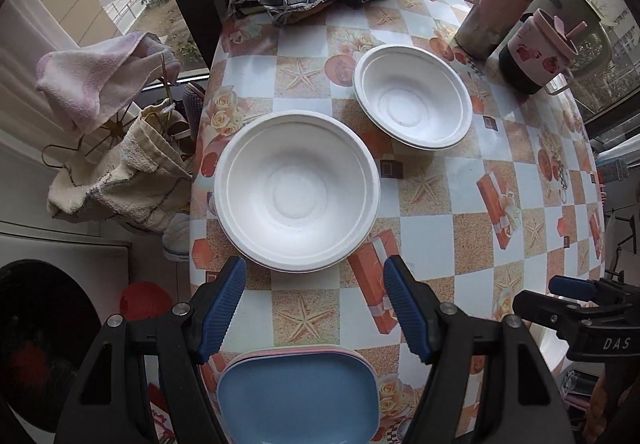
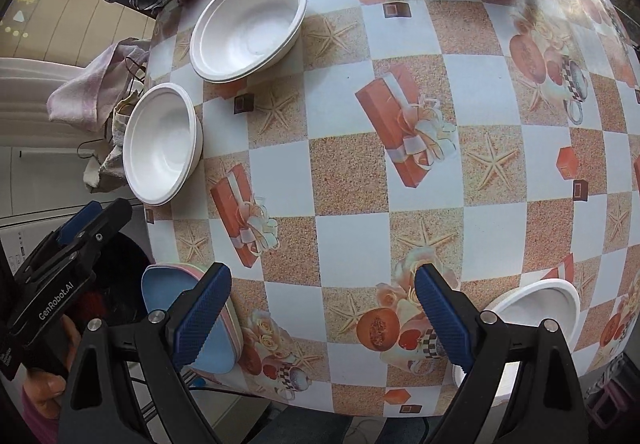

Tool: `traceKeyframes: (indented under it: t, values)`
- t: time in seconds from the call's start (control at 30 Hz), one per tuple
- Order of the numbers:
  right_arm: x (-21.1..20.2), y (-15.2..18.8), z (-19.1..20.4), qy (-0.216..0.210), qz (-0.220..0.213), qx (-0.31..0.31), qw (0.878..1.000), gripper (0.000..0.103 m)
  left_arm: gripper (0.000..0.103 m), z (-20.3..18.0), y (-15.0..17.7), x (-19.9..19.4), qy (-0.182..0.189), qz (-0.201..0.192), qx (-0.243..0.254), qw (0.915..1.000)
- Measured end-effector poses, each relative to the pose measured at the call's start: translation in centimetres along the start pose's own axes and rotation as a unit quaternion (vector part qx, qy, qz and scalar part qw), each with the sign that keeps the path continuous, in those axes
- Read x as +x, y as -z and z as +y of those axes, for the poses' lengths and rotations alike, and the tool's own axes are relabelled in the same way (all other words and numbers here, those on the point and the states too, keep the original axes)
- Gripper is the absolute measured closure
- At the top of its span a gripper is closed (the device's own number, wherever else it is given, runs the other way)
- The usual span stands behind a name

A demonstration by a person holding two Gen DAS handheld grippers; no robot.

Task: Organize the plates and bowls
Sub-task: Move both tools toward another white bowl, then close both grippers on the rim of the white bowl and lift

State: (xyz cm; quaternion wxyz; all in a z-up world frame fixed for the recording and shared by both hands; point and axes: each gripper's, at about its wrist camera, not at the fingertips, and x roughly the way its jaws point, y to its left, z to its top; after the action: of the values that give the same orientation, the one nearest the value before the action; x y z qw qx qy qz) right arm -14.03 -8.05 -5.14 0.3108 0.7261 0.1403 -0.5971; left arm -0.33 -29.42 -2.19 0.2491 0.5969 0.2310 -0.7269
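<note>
Writing: "GenRobot.AI" on left claw (image 2: 76, 228), "DAS" on right claw (image 1: 576, 292) | both claws spread wide, empty.

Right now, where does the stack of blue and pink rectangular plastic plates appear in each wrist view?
Left wrist: stack of blue and pink plates bottom centre, between the left gripper fingers.
Right wrist: lower left, partly behind a finger.
Shared landmark: nearer white round bowl.

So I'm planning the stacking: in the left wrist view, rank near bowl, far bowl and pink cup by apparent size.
1. Near bowl, though nearness inflates it.
2. Far bowl.
3. Pink cup.
</note>
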Motion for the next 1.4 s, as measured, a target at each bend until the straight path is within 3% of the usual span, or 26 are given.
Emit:
traceKeyframes:
  t: [0.4,0.63,0.77,1.03,1.1,1.17,1.2,1.27,1.3,1.4]
  values:
    - [4.1,-3.9,2.5,0.011,0.009,0.003,1.0,0.009,0.028,1.6,-2.6,4.4,-0.028,0.022,-0.003,0.9994]
    - [5.5,-5.6,5.5,-0.01,-0.002,-0.01,1.0,0.009,0.028,5.3,-4.0,4.5,-0.052,0.003,-0.058,0.997]
    - [6.4,-6.5,7.4,-0.023,-0.007,-0.015,1.0,0.009,0.028,6.8,-5.0,5.8,-0.057,0.015,-0.07,0.9958]
    - [9.1,-8.0,10.4,0.0,-0.013,-0.046,0.999,0.011,0.029,6.9,-5.8,9.5,-0.061,0.053,-0.05,0.9954]
    - [9.5,-8.1,10.7,0.005,-0.014,-0.048,0.999,0.024,0.03,7.0,-5.8,10.3,-0.061,0.064,-0.051,0.9947]
    - [10.0,-8.1,10.7,0.004,-0.008,-0.048,0.999,0.046,0.039,7.2,-5.7,10.8,-0.056,0.075,-0.054,0.9942]
    - [10.2,-8.3,11.0,-0.005,-0.007,-0.045,0.999,0.048,0.049,7.2,-5.8,11.1,-0.045,0.083,-0.056,0.994]
    - [10.2,-8.3,11.4,-0.012,-0.009,-0.051,0.999,0.058,0.051,7.0,-5.7,11.1,-0.047,0.083,-0.055,0.9939]
    - [10.3,-8.2,11.6,-0.016,-0.005,-0.058,0.998,0.061,0.059,6.6,-5.7,11.1,-0.046,0.082,-0.047,0.9945]
    - [10.7,-7.9,11.8,-0.022,0.008,-0.066,0.998,0.08,0.071,4.9,-5.5,11.0,-0.035,0.088,-0.019,0.9953]
